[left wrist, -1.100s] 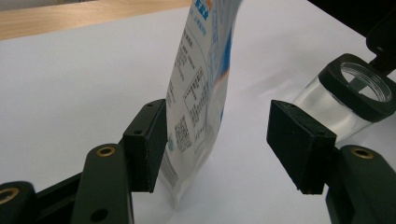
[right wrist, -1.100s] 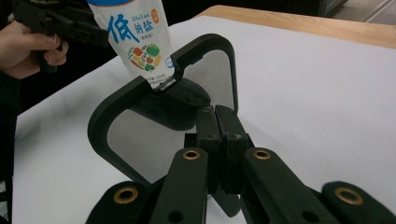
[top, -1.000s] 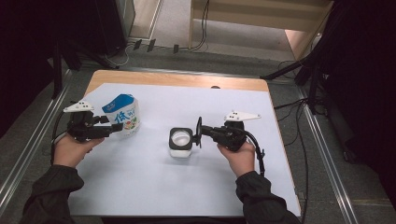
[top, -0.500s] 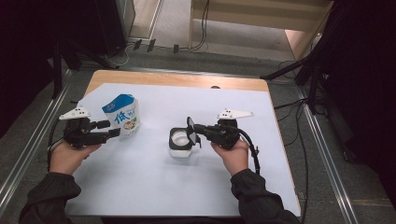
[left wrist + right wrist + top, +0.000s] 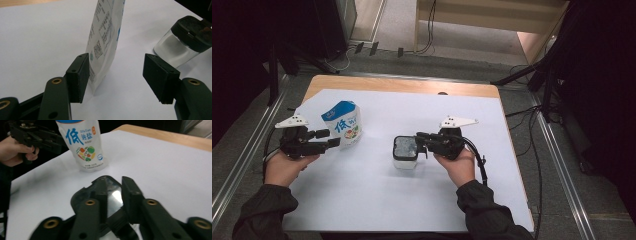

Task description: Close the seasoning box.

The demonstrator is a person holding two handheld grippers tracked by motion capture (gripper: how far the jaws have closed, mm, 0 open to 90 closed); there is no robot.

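Now the white and blue standing pouch with a printed picture of vegetables (image 5: pixel 343 124) stands upright on the white sheet that covers the wooden table (image 5: pixel 402 86), at the left part of it. The left tongs (image 5: pixel 328 139) are held level just beside the pouch, at its near left side. In the left gripper view (image 5: pixel 117 75) the two black pads are well apart, and the narrow edge of the pouch (image 5: pixel 105 37) stands between them, closer to the left pad; if this pad touches the pouch I cannot tell, and the other pad is clear of it.

Near the middle of the sheet stands the small clear glass jar with white content and a black square lid (image 5: pixel 404 151). The right tongs (image 5: pixel 421 142) are at the right edge of this lid. In the right gripper view (image 5: pixel 115 195) the jaws have only a narrow gap; they have just been opening a little. They hover over the black lid (image 5: pixel 82 192), and the flap of the lid seems to be between them, but whether the pads press on it is not clear.
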